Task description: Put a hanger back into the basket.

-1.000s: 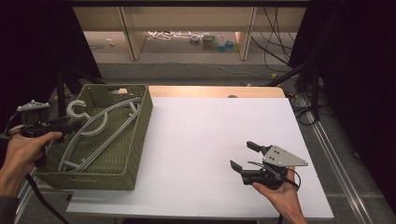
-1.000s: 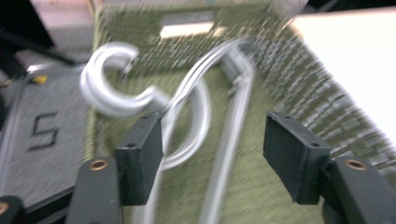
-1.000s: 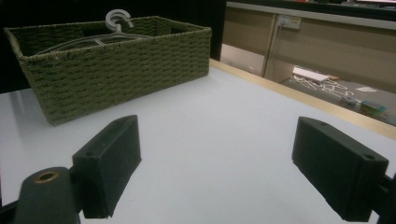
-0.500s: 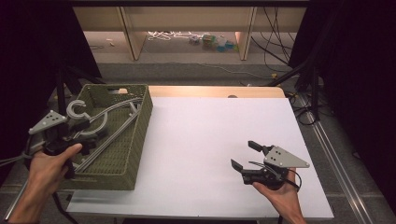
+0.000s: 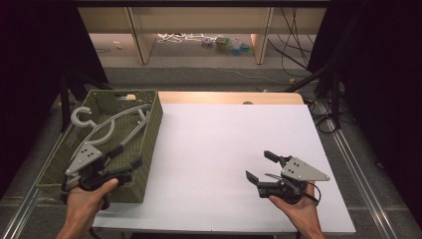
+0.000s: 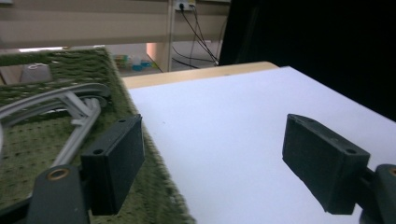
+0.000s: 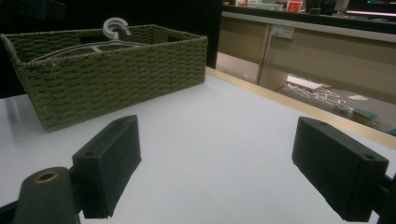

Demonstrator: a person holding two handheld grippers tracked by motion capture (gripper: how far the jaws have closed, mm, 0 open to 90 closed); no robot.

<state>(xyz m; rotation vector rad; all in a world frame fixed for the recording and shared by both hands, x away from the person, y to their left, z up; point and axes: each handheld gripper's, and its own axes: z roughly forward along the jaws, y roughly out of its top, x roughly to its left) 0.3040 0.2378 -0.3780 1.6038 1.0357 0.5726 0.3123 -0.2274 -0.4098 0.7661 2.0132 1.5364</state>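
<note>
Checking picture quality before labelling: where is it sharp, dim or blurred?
High view: the white table is evenly lit, surroundings black. Left gripper view: jaws and basket close up look soft. Right gripper view: basket and hanger fairly crisp, background shelves blurred.

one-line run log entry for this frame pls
left gripper: open, over near end of green basket | right gripper: open, empty, over white table | grey hangers: lying in basket, untouched

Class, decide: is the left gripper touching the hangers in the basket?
Apart. In the left gripper view the open left gripper straddles the basket wall, with the hangers beyond its fingertips.
</note>
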